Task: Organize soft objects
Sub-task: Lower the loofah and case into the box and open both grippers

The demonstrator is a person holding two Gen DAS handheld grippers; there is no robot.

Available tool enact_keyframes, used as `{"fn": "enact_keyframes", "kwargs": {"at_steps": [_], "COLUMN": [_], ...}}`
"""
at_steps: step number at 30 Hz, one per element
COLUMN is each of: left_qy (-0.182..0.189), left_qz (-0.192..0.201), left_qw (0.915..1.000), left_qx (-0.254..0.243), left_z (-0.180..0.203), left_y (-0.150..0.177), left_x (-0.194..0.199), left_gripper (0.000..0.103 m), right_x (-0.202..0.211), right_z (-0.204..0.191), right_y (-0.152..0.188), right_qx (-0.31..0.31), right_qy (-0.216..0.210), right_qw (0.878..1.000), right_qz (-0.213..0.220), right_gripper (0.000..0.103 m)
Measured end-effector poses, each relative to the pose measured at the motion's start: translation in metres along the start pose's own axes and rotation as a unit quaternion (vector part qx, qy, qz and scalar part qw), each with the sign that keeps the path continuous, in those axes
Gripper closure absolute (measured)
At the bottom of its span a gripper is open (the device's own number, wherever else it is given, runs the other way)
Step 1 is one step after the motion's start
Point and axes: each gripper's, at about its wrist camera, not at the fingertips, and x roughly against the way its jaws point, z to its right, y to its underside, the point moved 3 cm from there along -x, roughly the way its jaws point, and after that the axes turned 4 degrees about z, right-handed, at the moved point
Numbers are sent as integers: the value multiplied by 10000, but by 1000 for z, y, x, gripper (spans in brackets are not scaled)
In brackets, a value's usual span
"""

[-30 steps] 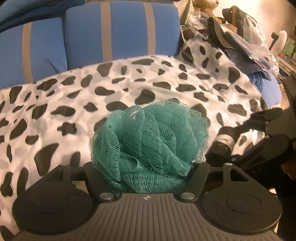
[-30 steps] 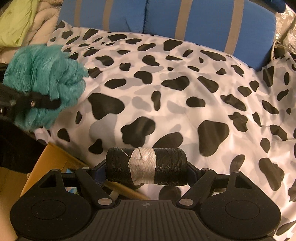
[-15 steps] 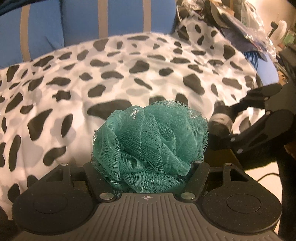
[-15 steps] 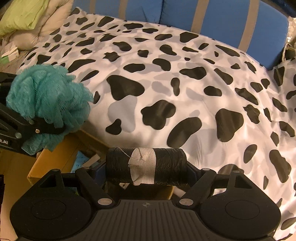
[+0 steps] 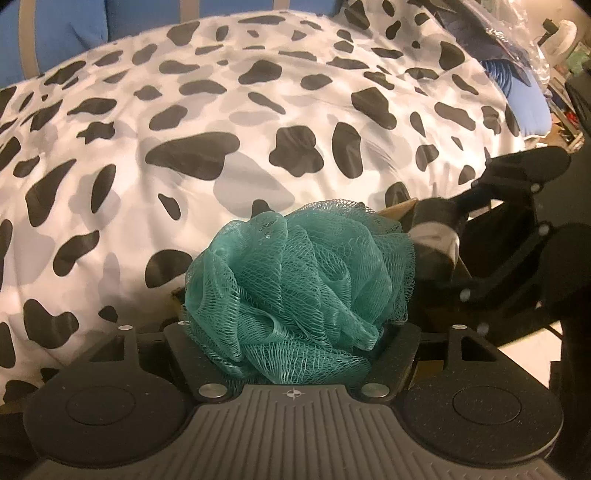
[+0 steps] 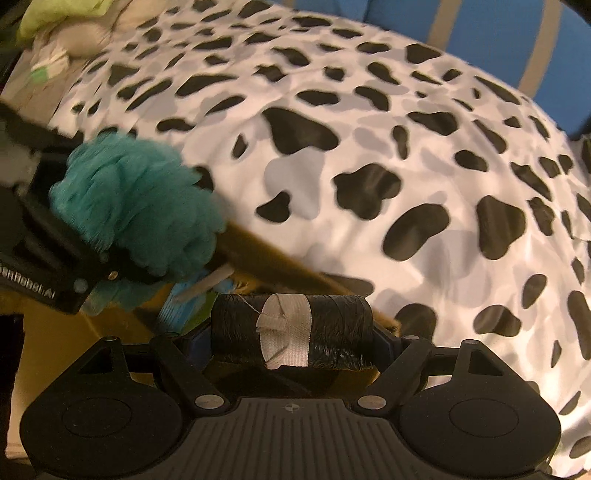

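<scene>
My left gripper (image 5: 295, 332) is shut on a teal mesh bath pouf (image 5: 299, 284), which fills the space between its fingers. The pouf also shows in the right wrist view (image 6: 136, 210), blurred, over a cardboard box (image 6: 66, 332). My right gripper (image 6: 291, 332) is shut on a black roll with a white band (image 6: 291, 332), held crosswise above the box's edge. In the left wrist view the right gripper (image 5: 439, 236) with the roll sits just right of the pouf.
A cow-print duvet (image 5: 221, 129) covers the bed behind the box. Blue striped cushions (image 6: 480, 29) stand at the back. The box holds blue and green items (image 6: 184, 306). Clutter lies at the far right (image 5: 517, 44), and light fabrics at the far left (image 6: 66, 22).
Both grippers have pulled back from the bed and lowered toward the cardboard box, each still holding its object. The pouf and the roll are now closer together.
</scene>
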Motion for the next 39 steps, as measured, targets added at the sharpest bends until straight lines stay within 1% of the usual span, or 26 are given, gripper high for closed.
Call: {"fn": "enact_keyframes", "kwargs": {"at_steps": [4,8,10,12,18,28,35,36,38,39], "left_qy": [31,86,102,148,203,58,33,35,21,15], "left_qz": [-153,-250,-275,-284,-230,-169,-191,-188,-176,-172], "left_qw": [9999,9996,9995,9994,9995,9997,9997,9997,9997,9997], "left_qx": [30,-44,-115,-133,-33,145,140,148,173,184], "left_z": [0,5,6,7,6,-1,-1,-1,-2,-3], "left_y": [0,1,3,3,1,-3,-2,-2,-2,-2], "left_x": [-4,-8,-8,-8,-6,-6,-7,-7,-7,-7], "left_gripper": [26,19,9,5,5,5,5,5,5,5], "right_x": [-3,-4,-4,-4,-3,-1,-6,-7,-9,-9], "right_z": [-5,-3,-1,-1,1,5,-3,-4,-8,-9], "right_y": [2,2,2,2,2,1,4,5,5,6], "right_qx": [125,76,48,30,-45,-152,81,122,231,281], "right_qy": [-64,-61,-70,-67,-94,-132,-227,-246,-209,-198], "right_qw": [9999,9999,9999,9999,9999,9997,9993,9990,9987,9986], "right_qz": [-86,-106,-104,-113,-110,-103,-301,-341,-394,-395], "right_gripper": [19,19,19,19,19,19,19,18,13,8]}}
